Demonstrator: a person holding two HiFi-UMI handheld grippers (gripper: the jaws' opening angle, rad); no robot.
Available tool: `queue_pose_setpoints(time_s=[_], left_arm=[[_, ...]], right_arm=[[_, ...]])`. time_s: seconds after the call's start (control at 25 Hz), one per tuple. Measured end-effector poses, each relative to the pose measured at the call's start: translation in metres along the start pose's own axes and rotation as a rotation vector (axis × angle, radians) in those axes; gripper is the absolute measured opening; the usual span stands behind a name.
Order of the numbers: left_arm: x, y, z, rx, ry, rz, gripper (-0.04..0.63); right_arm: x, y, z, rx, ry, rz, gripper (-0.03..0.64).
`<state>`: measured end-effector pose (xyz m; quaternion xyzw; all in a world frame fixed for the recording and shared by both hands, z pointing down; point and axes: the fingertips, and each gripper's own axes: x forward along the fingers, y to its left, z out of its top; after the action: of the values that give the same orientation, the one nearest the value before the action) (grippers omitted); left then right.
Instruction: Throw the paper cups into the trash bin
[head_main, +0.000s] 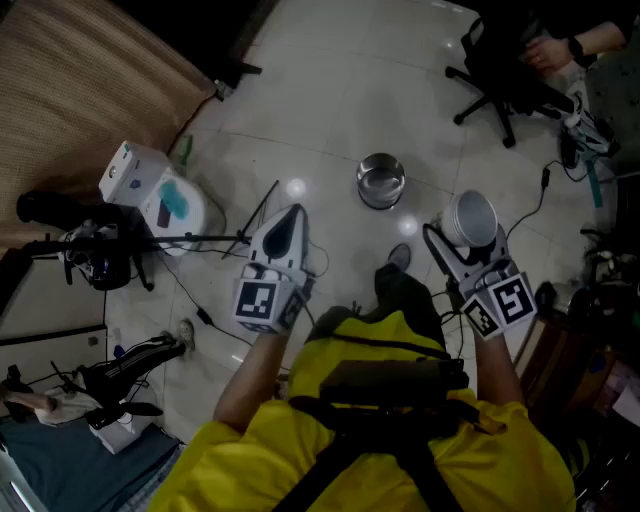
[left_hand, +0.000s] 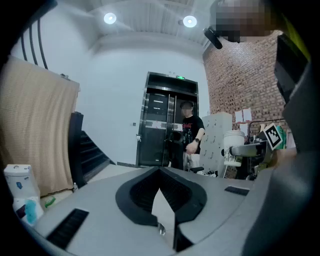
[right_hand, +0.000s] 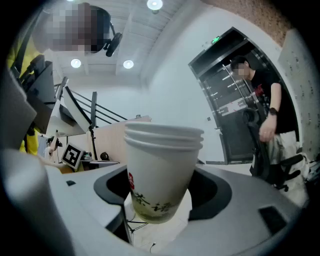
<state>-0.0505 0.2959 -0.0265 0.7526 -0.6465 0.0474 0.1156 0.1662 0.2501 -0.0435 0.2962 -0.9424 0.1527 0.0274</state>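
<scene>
My right gripper (head_main: 468, 238) is shut on a stack of white paper cups (head_main: 470, 217), held upright above the floor. In the right gripper view the cups (right_hand: 161, 172) fill the space between the dark pads (right_hand: 212, 192), rim up, with red and green print low on the side. The trash bin (head_main: 381, 180), a small round metal pail, stands on the tiled floor ahead, between and beyond both grippers. My left gripper (head_main: 291, 214) is shut with nothing in it; its jaws (left_hand: 160, 171) meet in a point. The left gripper view also catches the cups (left_hand: 233, 142) at the right.
A tripod with camera gear (head_main: 98, 252) and a white box (head_main: 132, 172) stand at the left, with cables (head_main: 190, 295) across the floor. An office chair (head_main: 495, 85) with a seated person is at the far right. A person (left_hand: 190, 134) stands by dark elevator doors (left_hand: 160, 125).
</scene>
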Motion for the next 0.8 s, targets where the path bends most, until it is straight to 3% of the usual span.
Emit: queue_pose_setpoints(time_s=[0.2,0.36,0.48,0.64,0.8], left_arm=[[0.102,0.015,0.005,0.038,-0.001,-0.008,0.002],[0.169,0.03,-0.046,0.02,0.059,-0.027,0.002],[0.221,0.056,-0.122,-0.014,0.131,-0.061,0.002],[0.281,0.096,-0.247,-0.015,0.221,-0.085,0.002],[0.312,0.113,-0.364,-0.096,0.245,-0.101,0.002]], right_arm=[[0.064,-0.077,-0.004,-0.009,0.075,0.017,0.334],[0.113,-0.127,-0.073,0.032,0.207,0.045,0.334],[0.176,-0.175,-0.193,0.082,0.356,0.032,0.334],[0.265,-0.244,-0.405,0.137,0.566,-0.007,0.334],[0.331,-0.295,-0.623,0.184,0.813,-0.039,0.336]])
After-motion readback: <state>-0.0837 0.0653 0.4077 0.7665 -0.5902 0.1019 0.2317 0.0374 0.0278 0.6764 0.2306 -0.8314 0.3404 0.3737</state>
